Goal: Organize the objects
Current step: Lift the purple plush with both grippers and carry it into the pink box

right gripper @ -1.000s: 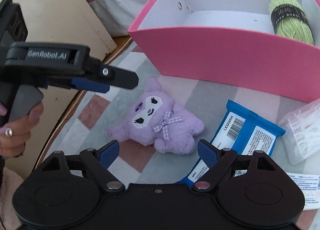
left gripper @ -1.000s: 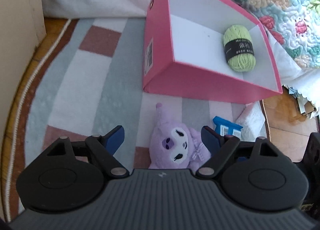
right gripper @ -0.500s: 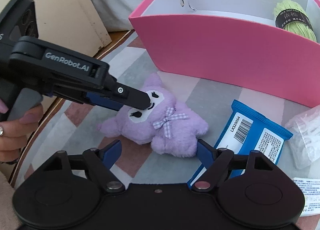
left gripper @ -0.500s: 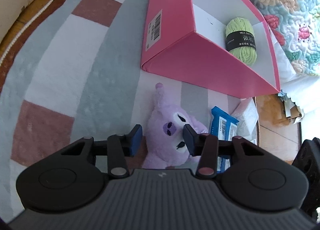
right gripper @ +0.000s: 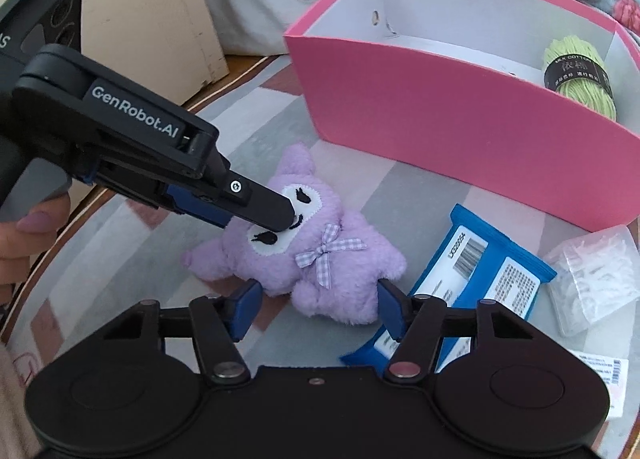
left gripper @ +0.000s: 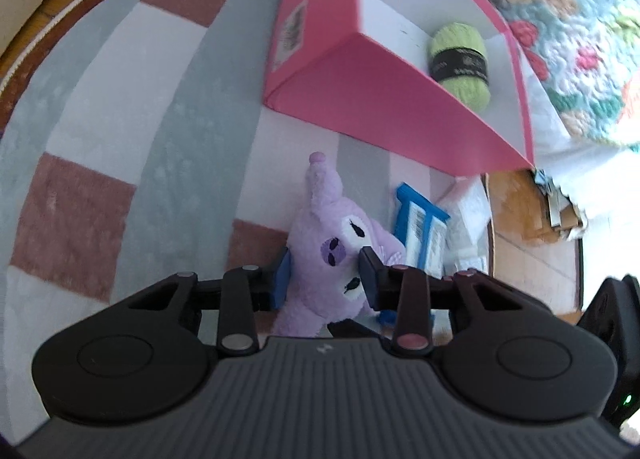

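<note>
While the left tongs (left gripper: 325, 279) come in from the side with both blue pads (left gripper: 281, 277) pressed against the head of the purple plush toy (left gripper: 334, 259), the toy lies on the striped rug (left gripper: 120, 119), face up, a checked bow on its chest. Seen from the right wrist, the left tongs' upper finger (right gripper: 262, 205) sits across the toy's white face. Just behind the toy stands the pink box (right gripper: 440, 107), open at the top, with a ball of green yarn (right gripper: 578, 75) lying in its far right corner. Nearer me, the right tongs (right gripper: 318, 307) hang spread wide over the toy's lower body, pinching nothing. To the right of the toy lies a blue packet (right gripper: 480, 271), touching it, and beyond that a clear bag of white bits (right gripper: 592, 279).
</note>
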The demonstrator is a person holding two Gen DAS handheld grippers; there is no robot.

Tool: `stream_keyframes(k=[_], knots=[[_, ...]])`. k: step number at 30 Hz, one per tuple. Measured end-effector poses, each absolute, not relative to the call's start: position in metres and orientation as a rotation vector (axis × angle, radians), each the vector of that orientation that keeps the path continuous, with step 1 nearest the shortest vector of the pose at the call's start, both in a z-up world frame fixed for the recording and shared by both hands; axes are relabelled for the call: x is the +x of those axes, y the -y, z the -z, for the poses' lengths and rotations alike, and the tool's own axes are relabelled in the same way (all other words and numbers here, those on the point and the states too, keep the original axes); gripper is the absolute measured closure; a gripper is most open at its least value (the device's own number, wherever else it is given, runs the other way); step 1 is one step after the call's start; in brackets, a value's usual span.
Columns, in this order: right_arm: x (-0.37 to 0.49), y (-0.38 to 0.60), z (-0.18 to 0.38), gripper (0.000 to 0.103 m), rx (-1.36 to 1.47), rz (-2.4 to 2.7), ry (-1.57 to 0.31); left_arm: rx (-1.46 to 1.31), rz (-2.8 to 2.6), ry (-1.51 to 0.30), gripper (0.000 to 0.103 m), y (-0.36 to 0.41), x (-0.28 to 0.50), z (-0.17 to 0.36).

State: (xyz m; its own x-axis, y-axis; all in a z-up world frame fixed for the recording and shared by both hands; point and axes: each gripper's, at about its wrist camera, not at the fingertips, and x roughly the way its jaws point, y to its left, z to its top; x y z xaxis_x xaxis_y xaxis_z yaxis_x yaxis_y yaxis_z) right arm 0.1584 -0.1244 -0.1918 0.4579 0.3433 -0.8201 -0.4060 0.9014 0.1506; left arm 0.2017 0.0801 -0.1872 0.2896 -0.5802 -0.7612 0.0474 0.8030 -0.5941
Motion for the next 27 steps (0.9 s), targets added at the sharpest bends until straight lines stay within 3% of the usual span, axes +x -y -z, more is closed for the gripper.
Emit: stream_keyframes(k=[27], knots=[[0.114,0.167,0.091,0.024,-0.013,-0.553,-1.002,-0.430,0.468,-1.109,0.067,-0.038,0.131,0.085]])
